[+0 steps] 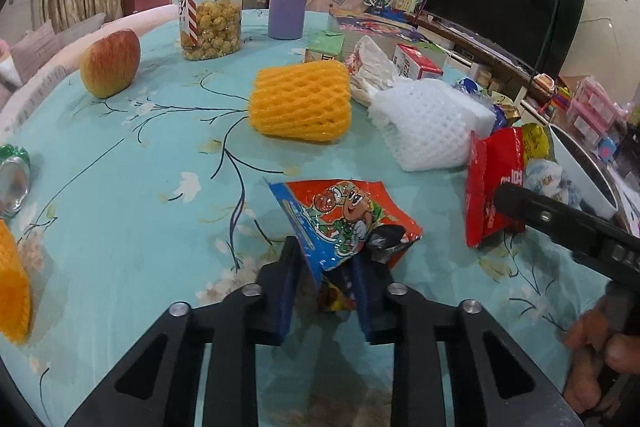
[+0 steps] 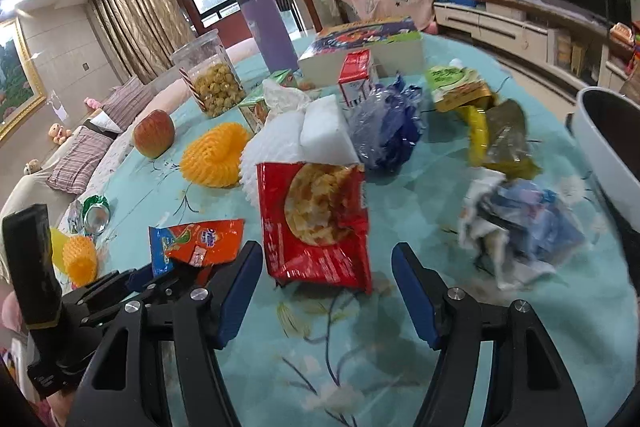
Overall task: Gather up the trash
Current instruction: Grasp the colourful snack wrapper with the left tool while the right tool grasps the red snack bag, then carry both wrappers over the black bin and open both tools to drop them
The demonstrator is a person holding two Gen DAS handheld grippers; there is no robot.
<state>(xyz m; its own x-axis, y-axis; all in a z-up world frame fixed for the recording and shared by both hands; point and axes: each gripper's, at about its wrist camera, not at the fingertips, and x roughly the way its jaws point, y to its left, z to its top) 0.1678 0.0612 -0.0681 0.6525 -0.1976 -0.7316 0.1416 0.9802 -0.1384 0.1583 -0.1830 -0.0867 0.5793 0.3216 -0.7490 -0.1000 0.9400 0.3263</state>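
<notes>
The left tongs (image 1: 326,277) are clenched on the lower edge of an orange-and-blue snack wrapper (image 1: 340,219), their blue pads (image 1: 286,291) pinching the crumpled film just above the teal tablecloth (image 1: 140,187). Beside them, the right tongs (image 2: 326,291) stand released, jaws apart, with the near edge of a red biscuit wrapper (image 2: 316,219) lying just ahead of the gap and touching neither pad. Beyond that wrapper sit white foam netting (image 2: 280,143) and a blue plastic wad (image 2: 388,127); to the right lies crumpled paper (image 2: 516,231), and past it the rim of a white bin (image 2: 600,147). Both wrappers look feather-light, thin, slick and springy, likely to slide unless caught at a folded edge or crease. The red one seems best taken at its near seam.
</notes>
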